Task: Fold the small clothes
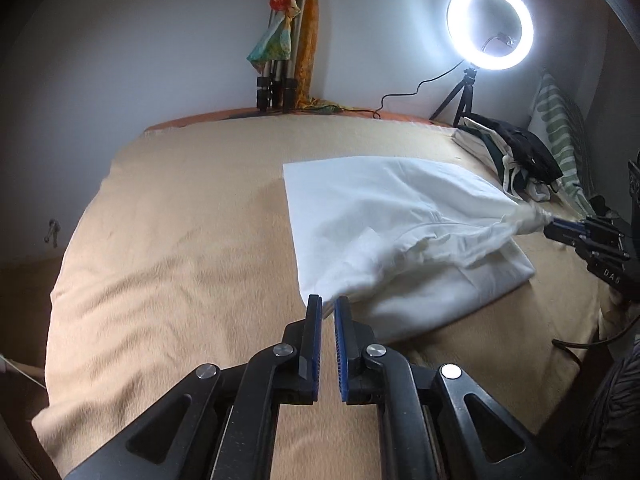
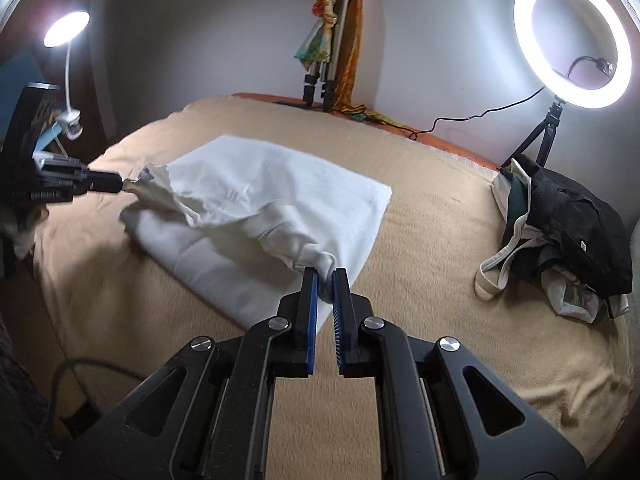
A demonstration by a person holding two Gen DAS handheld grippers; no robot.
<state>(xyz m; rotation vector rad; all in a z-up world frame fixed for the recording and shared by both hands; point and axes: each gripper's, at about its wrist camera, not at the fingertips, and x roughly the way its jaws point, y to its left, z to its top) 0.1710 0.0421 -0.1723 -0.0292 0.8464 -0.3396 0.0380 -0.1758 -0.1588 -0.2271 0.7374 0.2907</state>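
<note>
Left wrist view: left gripper [image 1: 328,304] pinches corner of white cloth [image 1: 384,216] on tan blanket [image 1: 180,240]. Right gripper [image 2: 325,278] pinches other corner, lifted. Dark clothes pile [image 2: 568,232] beside, ring light [image 2: 572,40] behind.

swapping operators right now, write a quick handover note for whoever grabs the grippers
Left gripper: shut on one corner of the white garment.
Right gripper: shut on the opposite bunched corner.
White garment lies mid-bed on the beige blanket, its top layer lifted between both grippers.
Done: the garment looks partly folded.
Left: finish this fold, then the dark clothes pile near the ring light.
</note>
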